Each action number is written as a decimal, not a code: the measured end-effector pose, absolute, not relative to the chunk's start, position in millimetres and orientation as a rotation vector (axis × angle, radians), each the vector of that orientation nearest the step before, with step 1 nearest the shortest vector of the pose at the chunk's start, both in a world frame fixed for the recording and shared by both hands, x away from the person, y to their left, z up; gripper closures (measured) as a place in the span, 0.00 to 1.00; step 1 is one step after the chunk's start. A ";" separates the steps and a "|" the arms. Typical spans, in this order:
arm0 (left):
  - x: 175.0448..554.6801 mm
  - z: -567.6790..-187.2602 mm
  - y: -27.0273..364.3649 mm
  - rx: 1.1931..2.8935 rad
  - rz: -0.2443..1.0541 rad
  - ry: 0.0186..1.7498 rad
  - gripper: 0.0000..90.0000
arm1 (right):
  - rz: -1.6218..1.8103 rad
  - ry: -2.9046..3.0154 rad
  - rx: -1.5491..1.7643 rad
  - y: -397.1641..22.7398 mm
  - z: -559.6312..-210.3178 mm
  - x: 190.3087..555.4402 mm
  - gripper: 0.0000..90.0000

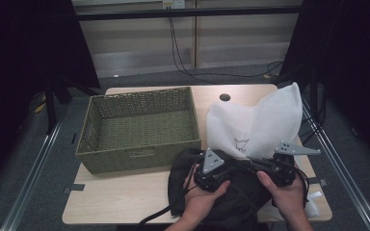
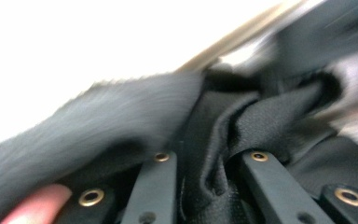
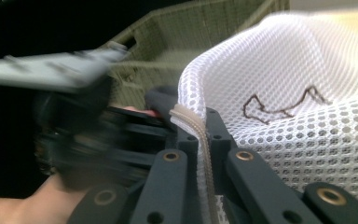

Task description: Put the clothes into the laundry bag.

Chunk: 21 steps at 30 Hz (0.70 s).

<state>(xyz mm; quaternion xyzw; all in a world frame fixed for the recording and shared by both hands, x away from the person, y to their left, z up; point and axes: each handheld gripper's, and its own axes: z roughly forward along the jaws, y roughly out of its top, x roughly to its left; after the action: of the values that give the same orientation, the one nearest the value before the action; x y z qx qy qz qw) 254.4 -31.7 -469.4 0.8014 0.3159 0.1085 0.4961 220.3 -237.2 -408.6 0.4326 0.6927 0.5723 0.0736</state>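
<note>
A white mesh bag (image 1: 255, 120) with a small dark logo stands on the right of the table, its mouth toward the person. My right gripper (image 1: 258, 162) is shut on the bag's zipper edge (image 3: 192, 122), which runs between its jaws (image 3: 200, 128). A black garment (image 1: 243, 197) lies bunched at the table's front edge. My left gripper (image 1: 233, 167) is at the bag's mouth, and its jaws (image 2: 209, 158) pinch a fold of the black cloth (image 2: 219, 135). The left gripper (image 3: 70, 116) shows blurred close beside the right one.
An olive woven basket (image 1: 137, 161) with nothing in it stands on the left half of the wooden table (image 1: 120, 192); its wall (image 3: 191, 28) rises behind the bag. Cables trail off the front edge. Metal rails flank the table.
</note>
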 end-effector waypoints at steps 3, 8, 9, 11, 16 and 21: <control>270.2 -479.7 -36.6 2.012 0.088 0.802 0.80 | 1.711 2.111 1.355 -237.6 -426.0 225.2 0.99; 254.1 -453.1 -12.8 1.966 -0.039 0.602 0.43 | 1.748 2.068 1.381 -249.7 -433.2 229.7 0.99; 251.0 -448.6 -6.7 1.952 -0.052 0.567 0.40 | 1.750 2.061 1.385 -251.0 -432.7 229.7 0.99; 242.5 -436.1 10.8 1.905 -0.044 0.489 0.33 | 1.750 2.049 1.391 -254.0 -433.2 230.4 0.99; 250.6 -426.2 50.0 1.835 0.084 0.598 0.21 | 1.739 2.050 1.388 -253.2 -434.1 230.6 0.99; 265.7 -460.5 43.3 2.015 -0.137 0.609 0.15 | 1.742 2.055 1.393 -252.2 -436.9 232.0 0.99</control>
<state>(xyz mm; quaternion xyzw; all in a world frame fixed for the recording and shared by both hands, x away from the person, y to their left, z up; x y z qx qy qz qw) 265.7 43.3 -460.5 0.8308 0.2512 -0.0566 0.4935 232.0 -252.2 -436.9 0.4585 0.6768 0.5734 0.0544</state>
